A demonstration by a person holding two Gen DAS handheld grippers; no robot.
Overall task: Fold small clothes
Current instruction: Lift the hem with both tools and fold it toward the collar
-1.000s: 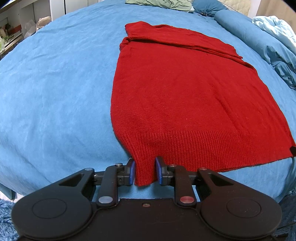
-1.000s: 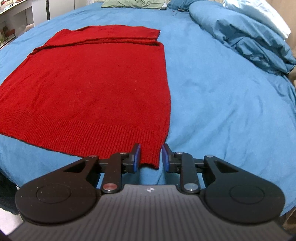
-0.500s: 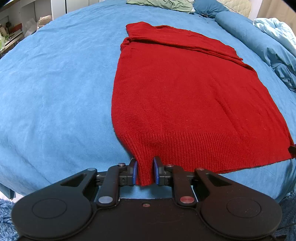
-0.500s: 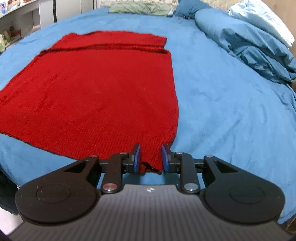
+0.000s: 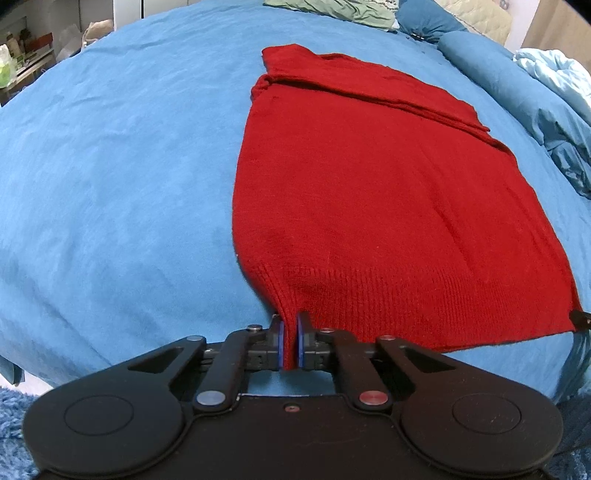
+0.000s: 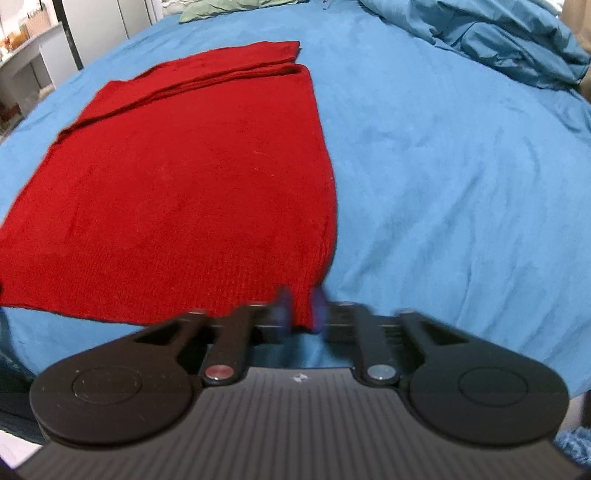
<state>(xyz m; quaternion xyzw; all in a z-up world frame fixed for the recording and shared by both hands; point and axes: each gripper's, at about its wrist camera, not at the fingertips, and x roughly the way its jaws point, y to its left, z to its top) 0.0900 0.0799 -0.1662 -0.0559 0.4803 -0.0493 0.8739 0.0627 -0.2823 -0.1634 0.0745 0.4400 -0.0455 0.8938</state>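
Note:
A red knit sweater point(image 5: 388, 192) lies flat on the blue bed, its sleeves folded across the far end and its ribbed hem nearest me. My left gripper point(image 5: 290, 341) is shut on the hem's near left corner. In the right wrist view the sweater point(image 6: 192, 177) fills the left half. My right gripper point(image 6: 301, 308) is at the hem's near right corner with the cloth between its blurred fingers, which stand narrowly apart around it.
The blue bed sheet point(image 5: 110, 184) spreads wide to the left and, in the right wrist view, to the right point(image 6: 461, 184). A rumpled blue duvet point(image 6: 498, 40) and pillows lie at the far right. A green cloth point(image 5: 332, 7) lies at the bed's head. Shelves point(image 5: 22, 55) stand far left.
Both grippers have closed in on the hem corners, the left fully. The hem corners have lifted and bunched slightly. The right wrist view has shifted and is blurred by motion.

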